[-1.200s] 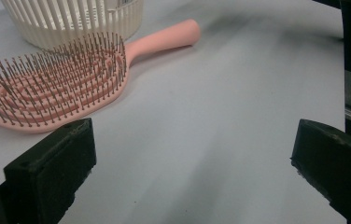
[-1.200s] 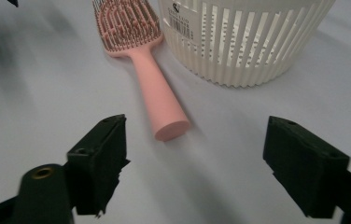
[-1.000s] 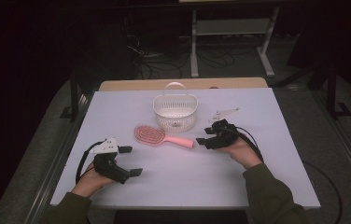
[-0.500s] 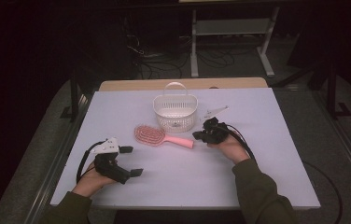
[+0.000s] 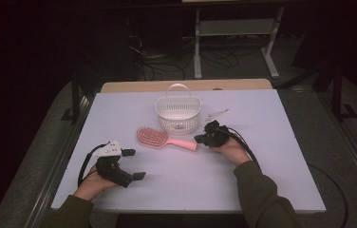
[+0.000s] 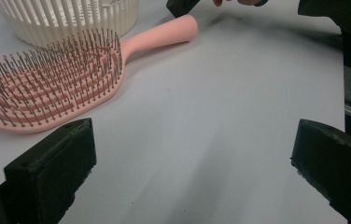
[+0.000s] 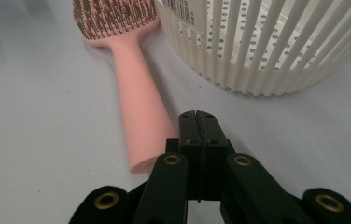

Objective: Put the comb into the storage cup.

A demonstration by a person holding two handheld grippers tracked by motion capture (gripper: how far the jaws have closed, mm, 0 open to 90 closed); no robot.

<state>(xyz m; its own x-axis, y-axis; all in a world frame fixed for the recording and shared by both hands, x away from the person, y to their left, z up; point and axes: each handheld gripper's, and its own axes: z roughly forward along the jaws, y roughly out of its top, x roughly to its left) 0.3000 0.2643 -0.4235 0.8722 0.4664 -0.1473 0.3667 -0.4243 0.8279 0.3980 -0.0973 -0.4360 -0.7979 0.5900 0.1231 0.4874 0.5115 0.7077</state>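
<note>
A pink hairbrush (image 5: 160,139) lies bristles up on the white table, its handle (image 7: 141,112) pointing toward my right gripper (image 5: 200,139). That gripper (image 7: 197,122) is shut with nothing between its jaws, its tip right beside the handle's end. A white slatted basket (image 5: 178,115) with a hoop handle stands just behind the brush (image 6: 47,86). My left gripper (image 5: 134,164) rests near the table's front left, open wide, its jaws apart over bare table with the brush head ahead of them.
A small white clip-like item (image 5: 217,114) lies right of the basket (image 7: 276,46). The table top (image 5: 286,156) ends at a wooden strip at the back. Cables and a metal stand sit on the dark floor beyond.
My right gripper has moved left toward the end of the brush handle. The left gripper has stayed where it was.
</note>
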